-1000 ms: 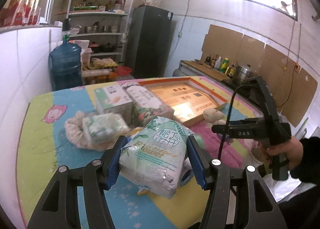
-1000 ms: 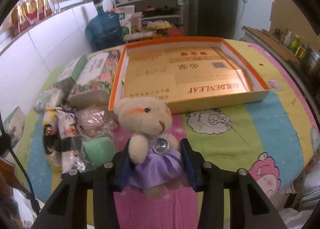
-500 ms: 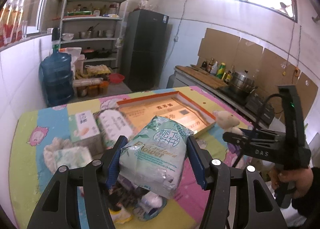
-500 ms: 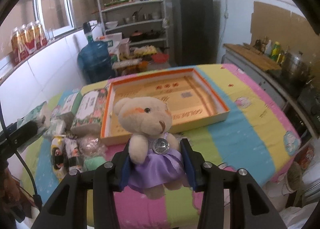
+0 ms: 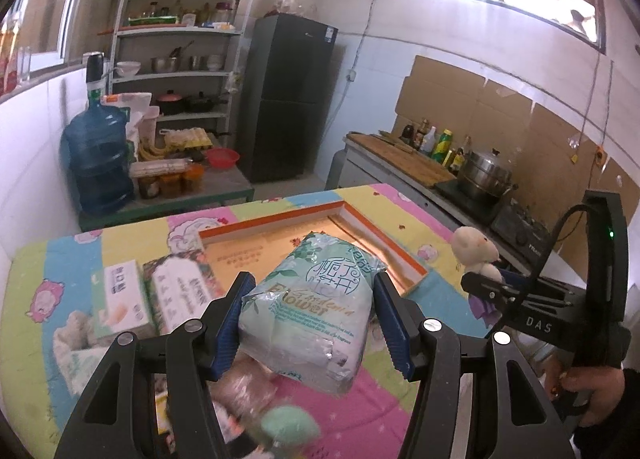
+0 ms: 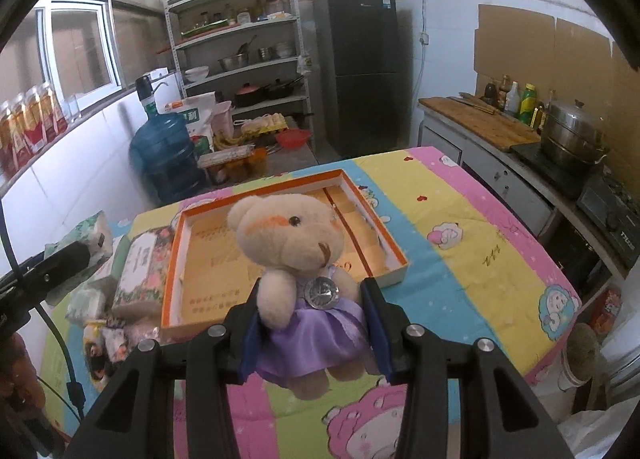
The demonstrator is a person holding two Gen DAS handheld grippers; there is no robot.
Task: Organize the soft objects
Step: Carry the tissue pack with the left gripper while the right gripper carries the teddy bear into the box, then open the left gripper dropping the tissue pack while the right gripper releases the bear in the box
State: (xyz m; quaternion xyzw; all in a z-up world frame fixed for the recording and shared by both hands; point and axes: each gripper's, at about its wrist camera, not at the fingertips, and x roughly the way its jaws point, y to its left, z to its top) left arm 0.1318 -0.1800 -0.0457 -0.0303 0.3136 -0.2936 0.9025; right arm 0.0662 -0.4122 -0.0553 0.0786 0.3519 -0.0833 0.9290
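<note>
Left hand-held gripper [image 5: 314,323] is clamped on a pale green tissue pack [image 5: 308,311], held in the air above the table [image 5: 280,203]. Right hand-held gripper [image 6: 312,327] is clamped on a teddy bear [image 6: 298,271] in a purple dress, raised above the table, in front of the orange-rimmed box [image 6: 176,259].

The left hand-held gripper [image 5: 311,325] is black, with ribbed blue pads [image 5: 391,329] and silver screws on its linkage. The right hand-held gripper [image 6: 312,325] is built the same; from the side its black body reads "DAS", shows a green light and trails a black cable. A bare hand [image 5: 596,391] emerges from a dark sleeve.
</note>
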